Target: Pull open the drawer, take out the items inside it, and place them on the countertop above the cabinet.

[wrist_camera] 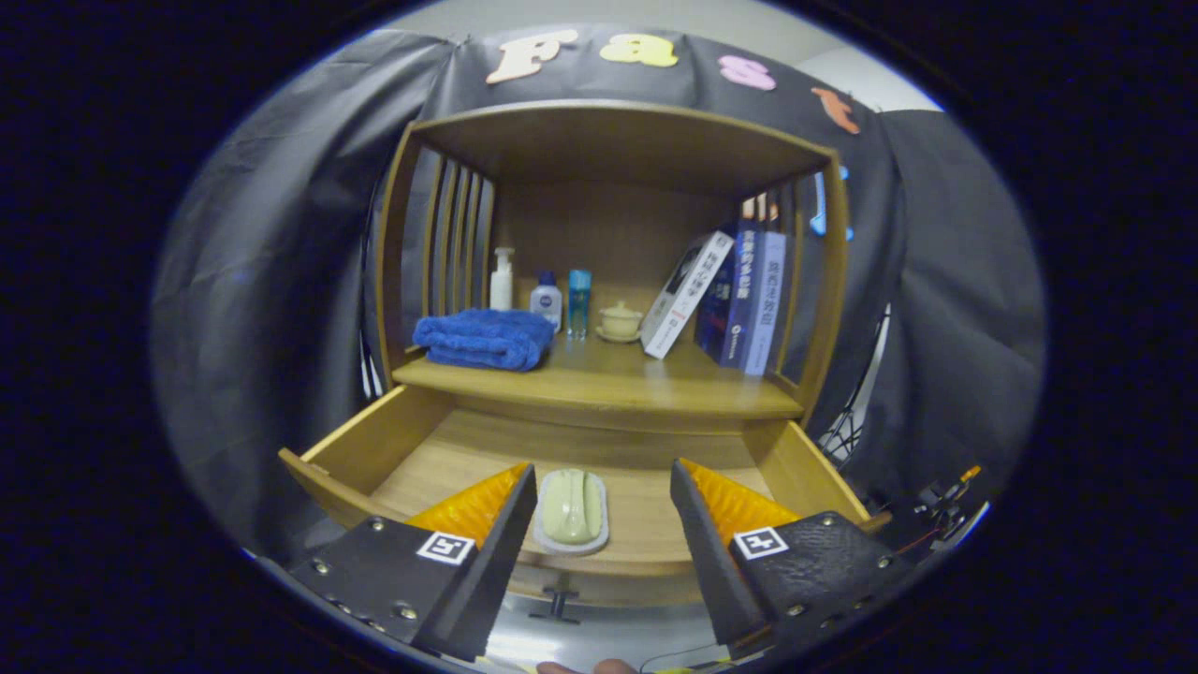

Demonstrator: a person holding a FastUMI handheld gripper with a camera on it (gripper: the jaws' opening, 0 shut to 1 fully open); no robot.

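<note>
The wooden drawer [412, 440] under the cabinet stands pulled out. Inside it, near its front wall, lies a pale green bar of soap on a light oval dish [571, 510]. My gripper [604, 477] hovers over the drawer's front, open, with the soap dish in the gap between the two fingers, closer to the left one. Neither finger touches the dish. Above the drawer runs the wooden countertop [646, 379] of the cabinet.
On the countertop sit a folded blue towel [485, 339], a pump bottle [503, 279], two small bottles [562, 301], a small lidded cup [620, 321] and several books [739, 300] at the right. A drawer handle [559, 604] shows below the front wall.
</note>
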